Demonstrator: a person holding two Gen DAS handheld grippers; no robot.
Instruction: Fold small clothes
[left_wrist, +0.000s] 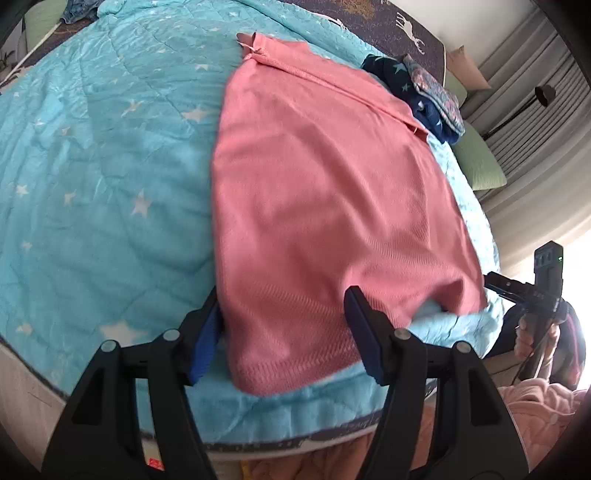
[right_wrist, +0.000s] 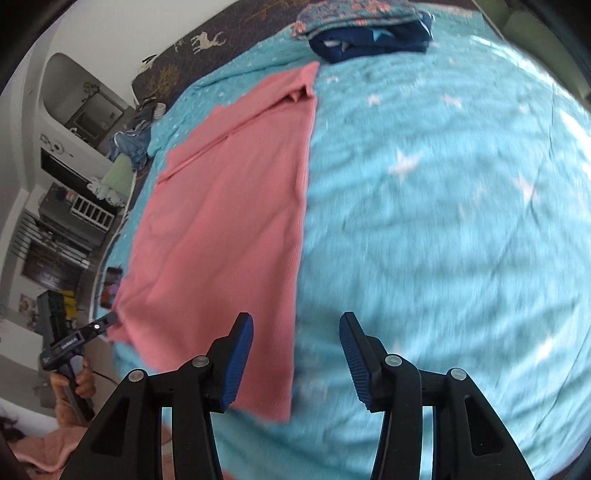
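A pink knitted garment lies spread flat on the turquoise star-print quilt, its long folded edge straight on the right in the right wrist view. My left gripper is open and hovers over the garment's near hem, one finger at its left corner and the other over the cloth. Over the garment's near right edge my right gripper stands open, with nothing pinched between its blue pads. Each gripper also shows at the edge of the other's view, held by a hand.
A folded stack of a navy star garment and a floral one sits at the far end of the bed. A green pillow lies beside it. Shelves and a cabinet stand off the bed's left side. The quilt's near edge drops off below my fingers.
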